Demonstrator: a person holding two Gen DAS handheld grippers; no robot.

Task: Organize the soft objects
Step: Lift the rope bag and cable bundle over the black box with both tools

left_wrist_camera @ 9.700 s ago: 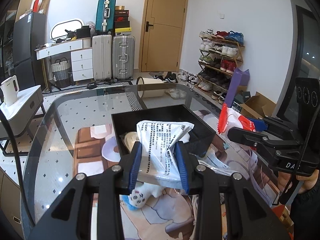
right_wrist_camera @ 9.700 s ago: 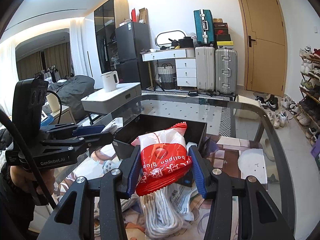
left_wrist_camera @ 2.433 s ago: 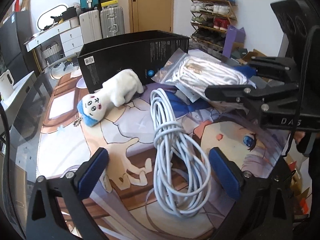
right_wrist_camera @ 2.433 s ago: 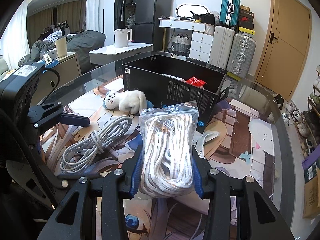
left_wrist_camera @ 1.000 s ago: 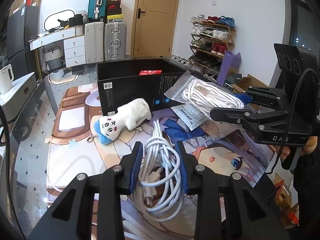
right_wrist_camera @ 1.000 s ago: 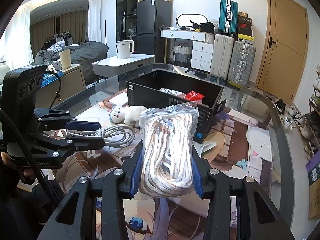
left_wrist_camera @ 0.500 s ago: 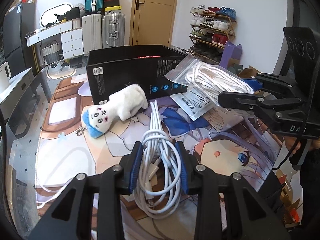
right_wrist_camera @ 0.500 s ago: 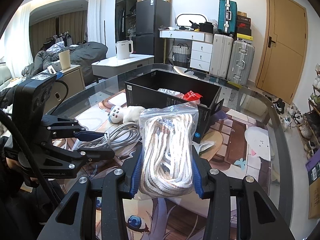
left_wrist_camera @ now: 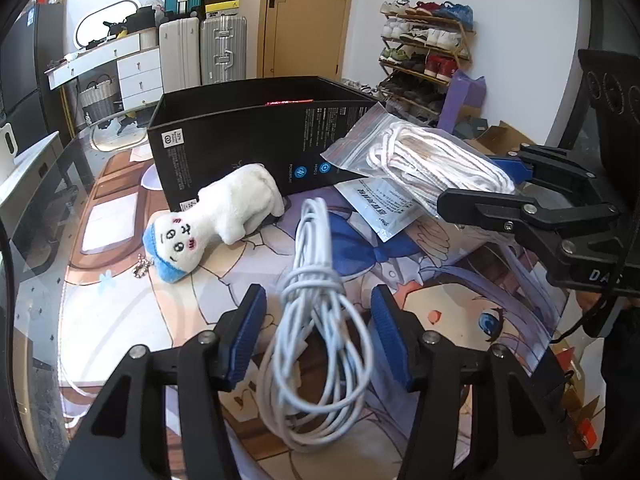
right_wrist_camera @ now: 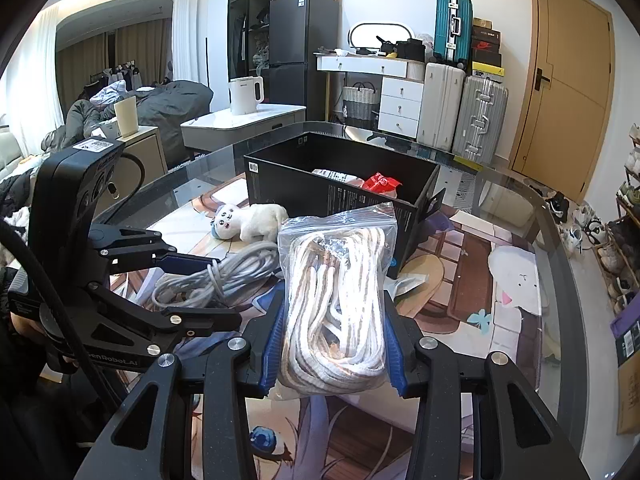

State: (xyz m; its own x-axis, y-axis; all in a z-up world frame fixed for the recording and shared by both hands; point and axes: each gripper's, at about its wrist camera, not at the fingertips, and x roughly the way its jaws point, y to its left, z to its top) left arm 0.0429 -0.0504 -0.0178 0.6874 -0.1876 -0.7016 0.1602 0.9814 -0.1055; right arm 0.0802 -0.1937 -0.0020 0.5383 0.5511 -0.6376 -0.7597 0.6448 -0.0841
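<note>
A coiled white cable (left_wrist_camera: 316, 320) lies on the printed mat between the fingers of my left gripper (left_wrist_camera: 318, 300). Its jaws are opening and the blue pads stand clear of the coil on both sides. My right gripper (right_wrist_camera: 336, 320) is shut on a clear zip bag of white rope (right_wrist_camera: 336, 300) and holds it above the mat, just short of the black box (right_wrist_camera: 320, 192). A white plush toy with a blue cap (left_wrist_camera: 224, 216) lies against the box's near wall. In the right wrist view the left gripper (right_wrist_camera: 222, 288) sits over the cable (right_wrist_camera: 224, 276).
The box holds a red packet (right_wrist_camera: 378, 182) and a white printed one. A flat white packet (left_wrist_camera: 376, 208) lies on the mat under the rope bag. The glass table's curved edge (right_wrist_camera: 560, 240) runs at the right. A hand holds each gripper's handle.
The left jaws have spread apart and let go of the cable, which now rests loose on the mat. The right gripper and its rope bag have stayed put.
</note>
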